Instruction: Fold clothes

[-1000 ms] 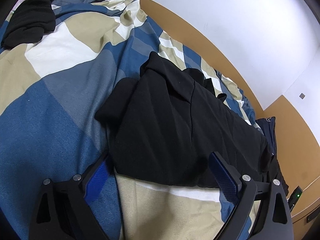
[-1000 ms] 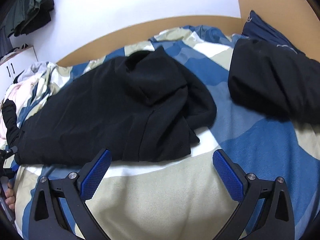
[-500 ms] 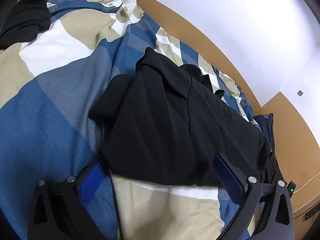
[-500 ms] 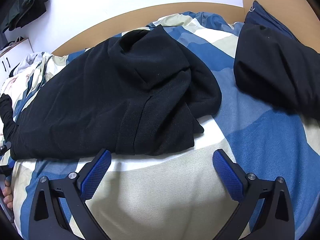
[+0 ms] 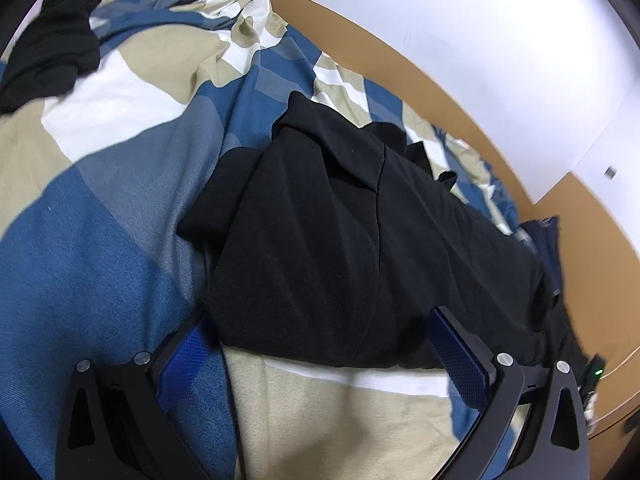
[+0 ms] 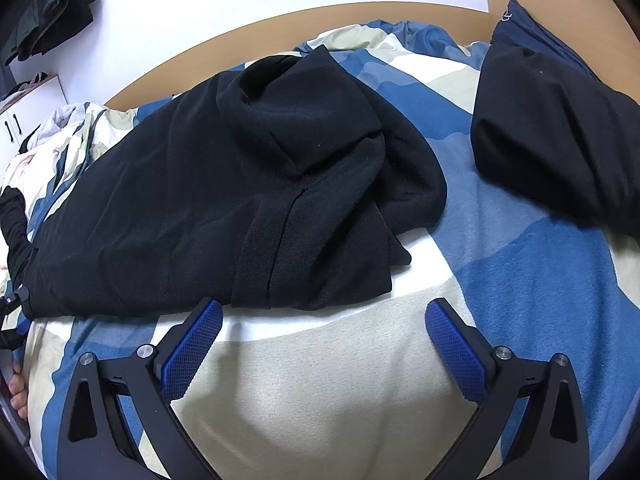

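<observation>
Left wrist: left gripper (image 5: 320,348) wide, empty, at hem of black garment (image 5: 360,240) mid-frame on checked duvet (image 5: 100,220); right wrist: right gripper (image 6: 324,336) wide, empty

Both claws are spread wide and hold nothing, the left claw (image 5: 320,344) and the right claw (image 6: 324,340) each angled low with blue-padded fingers (image 6: 192,352) pointing forward.

Three black garments lie on one checked duvet (image 6: 340,392): a hooded top (image 6: 208,216) mid-bed, a folded one (image 6: 552,148) toward the headboard end, another (image 5: 48,44) toward the opposite end. Two grippers, four blue-padded fingers.
</observation>
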The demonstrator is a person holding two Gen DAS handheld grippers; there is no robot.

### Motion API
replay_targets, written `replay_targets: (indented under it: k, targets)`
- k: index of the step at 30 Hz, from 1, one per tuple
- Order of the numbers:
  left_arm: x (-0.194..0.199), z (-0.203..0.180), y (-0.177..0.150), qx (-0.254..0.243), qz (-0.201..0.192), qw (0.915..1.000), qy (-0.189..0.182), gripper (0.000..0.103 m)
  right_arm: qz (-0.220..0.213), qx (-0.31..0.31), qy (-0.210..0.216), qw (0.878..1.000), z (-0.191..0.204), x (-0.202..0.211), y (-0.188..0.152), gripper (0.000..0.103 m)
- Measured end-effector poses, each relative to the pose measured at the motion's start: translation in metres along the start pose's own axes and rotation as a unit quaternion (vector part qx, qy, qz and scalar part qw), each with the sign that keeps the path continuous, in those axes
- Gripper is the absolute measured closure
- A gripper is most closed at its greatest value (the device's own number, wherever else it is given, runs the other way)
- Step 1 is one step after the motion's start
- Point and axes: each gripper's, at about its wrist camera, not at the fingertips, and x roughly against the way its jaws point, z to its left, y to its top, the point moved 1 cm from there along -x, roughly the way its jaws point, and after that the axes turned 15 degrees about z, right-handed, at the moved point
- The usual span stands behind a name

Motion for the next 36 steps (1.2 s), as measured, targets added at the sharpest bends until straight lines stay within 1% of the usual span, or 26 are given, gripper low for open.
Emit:
replay_targets:
  k: [2,5,9,18,21,23,25,29,30,31,33,34,35,36]
  targets:
    - [-0.001,-0.004,-0.001,-0.007,0.000,0.9997,0.022,0.000,-0.003,0.000,0.002,1.000,0.001,0.001,-0.001,0.000]
    - [0.000,-0.006,-0.003,-0.011,-0.003,0.9993,0.036,0.000,-0.006,0.000,0.003,1.000,0.001,0.002,0.000,0.000]
    - [0.001,-0.002,-0.003,-0.005,0.000,0.9996,0.028,0.000,-0.006,0.000,0.003,1.000,0.001,0.002,0.000,0.000]
    - [0.000,-0.005,-0.004,-0.004,0.001,0.9995,0.030,0.000,-0.005,0.000,0.001,1.000,0.003,0.000,0.002,0.000]
    - [0.000,-0.005,-0.004,-0.003,0.002,0.9995,0.030,0.000,-0.010,0.005,-0.006,1.000,0.006,0.002,0.002,0.000]
    - [0.001,-0.005,-0.005,-0.004,0.001,0.9996,0.029,0.000,-0.021,0.023,-0.021,0.999,0.014,0.007,-0.001,0.000]
    - [0.002,-0.009,-0.006,-0.018,0.000,0.9992,0.036,0.000,-0.033,0.064,-0.043,0.996,0.034,0.012,-0.006,0.000]
    - [0.004,-0.017,-0.009,-0.049,0.000,0.9975,0.051,0.000,-0.043,0.164,-0.093,0.981,0.075,0.012,-0.017,0.000]
    - [0.002,-0.019,-0.010,-0.060,0.010,0.9964,0.058,0.000,-0.040,0.183,-0.084,0.979,0.081,0.011,-0.019,0.000]
    - [0.000,-0.022,-0.012,-0.072,0.022,0.9950,0.066,0.000,-0.036,0.191,-0.061,0.979,0.082,0.012,-0.018,0.000]
    - [0.003,-0.024,-0.017,-0.091,0.035,0.9940,0.049,0.000,-0.023,0.170,0.018,0.985,0.072,0.015,-0.014,0.000]
    - [0.006,-0.022,-0.018,-0.089,0.035,0.9948,0.033,0.000,-0.017,0.130,0.067,0.989,0.060,0.018,-0.011,0.000]
    - [0.009,-0.020,-0.019,-0.086,0.034,0.9956,0.016,0.000,-0.011,0.089,0.117,0.989,0.047,0.020,-0.009,0.000]
    - [0.012,-0.018,-0.020,-0.078,0.036,0.9963,-0.002,0.000,-0.004,0.046,0.167,0.985,0.034,0.022,-0.007,0.000]
